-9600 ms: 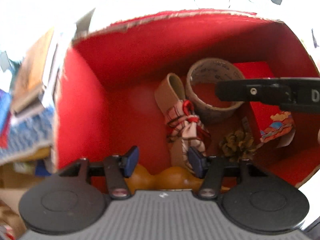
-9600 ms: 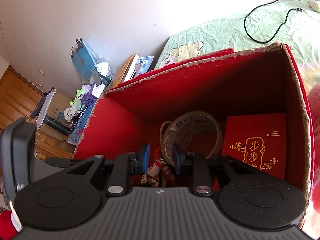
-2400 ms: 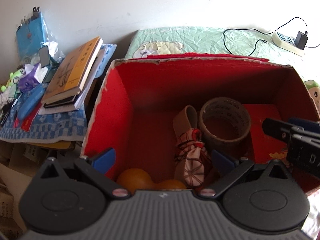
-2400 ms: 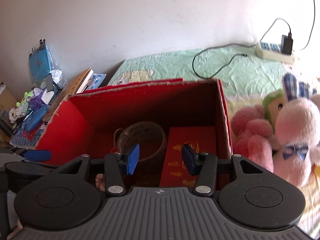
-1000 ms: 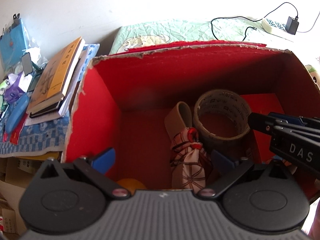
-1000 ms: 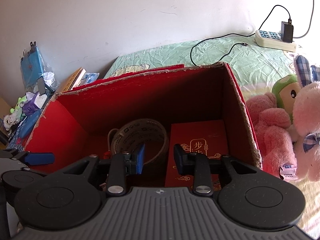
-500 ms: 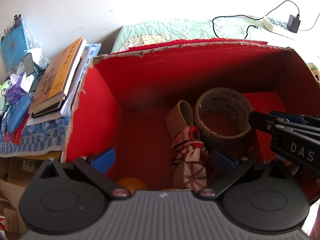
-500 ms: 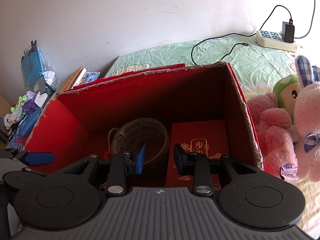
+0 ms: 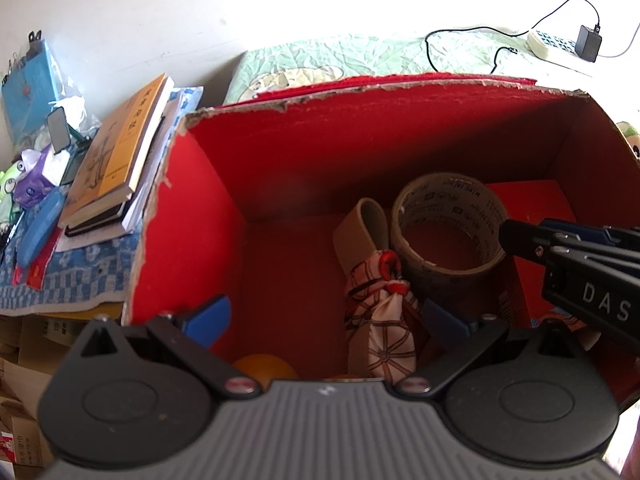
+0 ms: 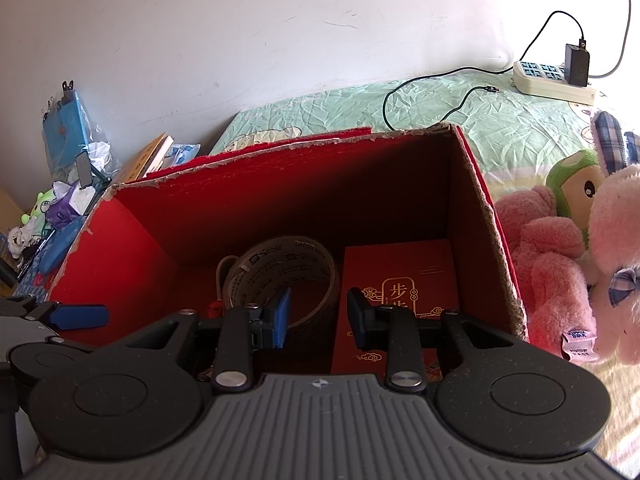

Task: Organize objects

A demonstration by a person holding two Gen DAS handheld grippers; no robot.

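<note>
Your left gripper (image 9: 326, 318) sits over the near edge of the red box (image 9: 192, 216), jaws spread wide, nothing between the pads. Your right gripper (image 10: 318, 312) hangs over the box's right half, jaws at a narrow gap with nothing clamped; the tape roll (image 10: 280, 276) and red envelope (image 10: 400, 284) show through the gap, lower in the box.

Box contents, left wrist view:
- Tape roll lies flat near the back wall, right of centre.
- A beige band (image 9: 362, 228) stands on edge just left of it, touching or nearly so.
- A patterned cloth bundle (image 9: 384, 320) with a red tie lies in front of the band, leaning toward the roll.
- An orange round thing (image 9: 264, 364) sits at the near wall, mostly hidden behind your left gripper body.
- The red envelope with gold print stands against the right wall, beside the roll.

Outside the box: books (image 9: 116, 152) stacked on a blue checked cloth to the left; plush toys (image 10: 560, 248) on the bed to the right; a power strip (image 10: 552, 76) with a cable behind the box.
</note>
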